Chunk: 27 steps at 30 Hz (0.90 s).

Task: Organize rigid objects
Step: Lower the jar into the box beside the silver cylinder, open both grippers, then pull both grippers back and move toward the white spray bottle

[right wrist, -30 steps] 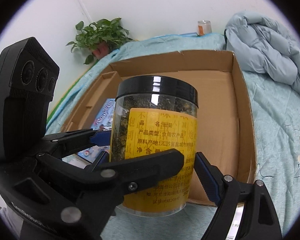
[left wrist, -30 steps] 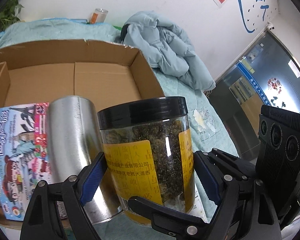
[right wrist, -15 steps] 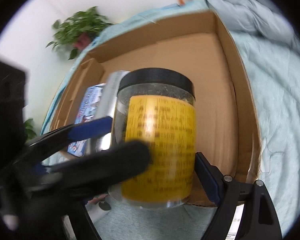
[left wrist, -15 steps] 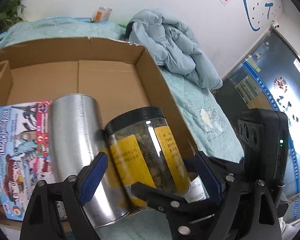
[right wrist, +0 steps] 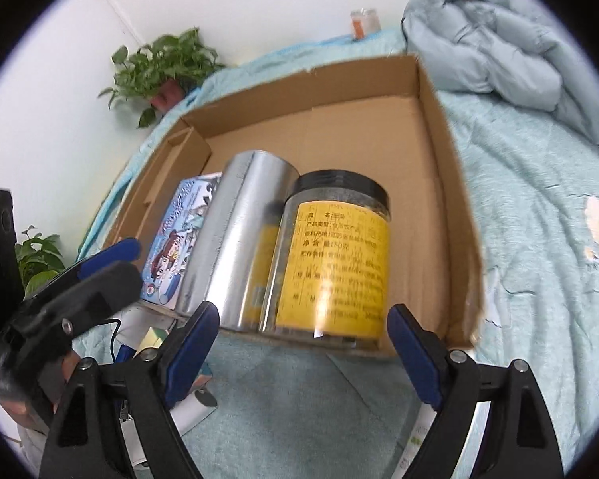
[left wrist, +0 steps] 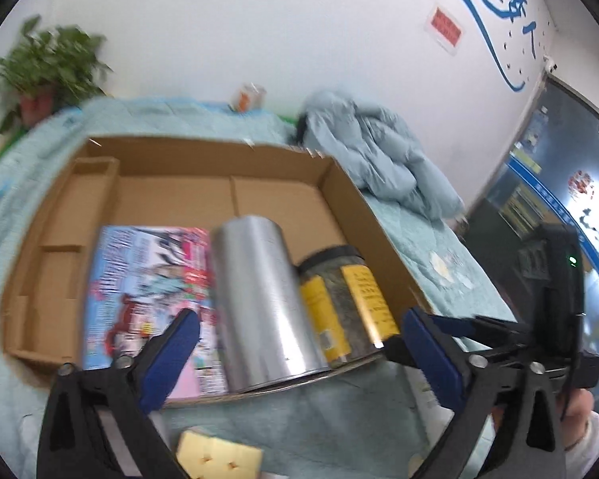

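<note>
At the bottom of the right wrist view, the right hand-held gripper (right wrist: 303,339) has its blue-padded jaws apart and holds nothing. Just above it, in the middle of the frame, the clear plastic jar with black lid and yellow label (right wrist: 333,257) lies inside the shallow brown cardboard box (right wrist: 447,183), touching the shiny silver metal cylinder (right wrist: 237,239) on its left. Further left lies the colourful illustrated book (right wrist: 179,235). In the left wrist view, the left hand-held gripper (left wrist: 299,353) is also spread wide and empty at the bottom. The box rests on a light teal quilted bed cover (right wrist: 539,207).
</note>
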Each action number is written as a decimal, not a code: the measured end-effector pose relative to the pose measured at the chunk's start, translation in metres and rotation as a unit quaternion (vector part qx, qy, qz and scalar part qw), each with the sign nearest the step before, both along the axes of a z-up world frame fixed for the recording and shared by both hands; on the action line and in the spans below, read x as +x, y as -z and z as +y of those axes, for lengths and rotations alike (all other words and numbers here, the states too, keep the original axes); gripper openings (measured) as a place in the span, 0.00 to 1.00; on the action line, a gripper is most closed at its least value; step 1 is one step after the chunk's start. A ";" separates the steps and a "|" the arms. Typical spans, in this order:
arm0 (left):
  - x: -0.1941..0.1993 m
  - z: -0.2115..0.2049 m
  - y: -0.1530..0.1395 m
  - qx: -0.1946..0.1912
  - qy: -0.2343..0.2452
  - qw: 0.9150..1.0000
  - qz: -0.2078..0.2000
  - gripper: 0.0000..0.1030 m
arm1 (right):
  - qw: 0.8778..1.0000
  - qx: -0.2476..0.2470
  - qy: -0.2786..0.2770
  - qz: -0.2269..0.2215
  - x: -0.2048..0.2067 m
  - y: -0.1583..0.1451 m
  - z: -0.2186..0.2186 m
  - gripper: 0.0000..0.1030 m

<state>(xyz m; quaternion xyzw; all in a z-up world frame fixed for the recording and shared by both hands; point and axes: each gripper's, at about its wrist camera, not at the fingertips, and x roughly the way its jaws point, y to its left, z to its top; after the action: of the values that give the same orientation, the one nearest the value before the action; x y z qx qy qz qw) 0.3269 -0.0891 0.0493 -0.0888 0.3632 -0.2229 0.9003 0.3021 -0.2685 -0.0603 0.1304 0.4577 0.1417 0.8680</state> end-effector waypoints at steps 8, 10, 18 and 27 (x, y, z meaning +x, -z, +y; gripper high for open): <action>-0.038 0.012 -0.006 0.023 -0.004 1.000 -0.010 0.31 | 0.998 -0.026 0.048 -0.030 -0.038 0.001 -0.006 0.18; -0.043 0.007 -0.001 0.041 0.013 0.999 0.009 0.02 | 0.997 -0.043 0.058 -0.030 -0.046 0.003 -0.007 0.04; -0.079 0.015 0.005 0.042 -0.070 0.996 -0.033 1.00 | 0.995 -0.032 0.054 -0.074 -0.081 -0.001 -0.010 0.87; -0.105 0.017 0.017 0.062 -0.099 0.993 -0.026 0.99 | 0.995 -0.050 0.023 -0.087 -0.101 0.003 0.011 0.87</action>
<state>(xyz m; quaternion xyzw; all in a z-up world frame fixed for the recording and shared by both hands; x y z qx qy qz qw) 0.2220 -0.0725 0.0322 -0.0629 0.3425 -0.1120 0.9307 0.2015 -0.2575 -0.0633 0.0841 0.3834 0.1092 0.9132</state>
